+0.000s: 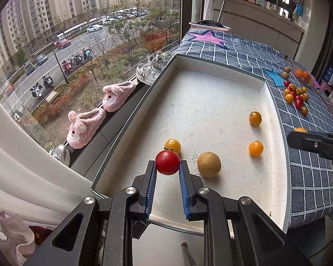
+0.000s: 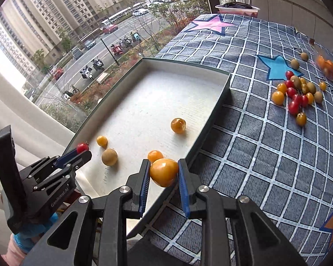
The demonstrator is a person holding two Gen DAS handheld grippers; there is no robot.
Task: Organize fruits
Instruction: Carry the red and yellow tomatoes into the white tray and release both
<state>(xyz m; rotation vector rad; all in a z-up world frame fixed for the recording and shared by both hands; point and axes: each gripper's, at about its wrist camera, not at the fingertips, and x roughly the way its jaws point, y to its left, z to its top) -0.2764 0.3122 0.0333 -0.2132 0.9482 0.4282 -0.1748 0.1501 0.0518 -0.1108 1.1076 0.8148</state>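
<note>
Both clamped: left gripper (image 1: 167, 166) on glossy red tomato (image 1: 167, 162) (round), right gripper (image 2: 163, 172) on smooth orange tomato (image 2: 164, 172).

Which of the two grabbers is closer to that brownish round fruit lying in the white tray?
Left. The left gripper, shut on a red tomato, sits just beside the brown fruit. The right gripper, holding an orange tomato, is farther off, over the tray's edge.
</note>
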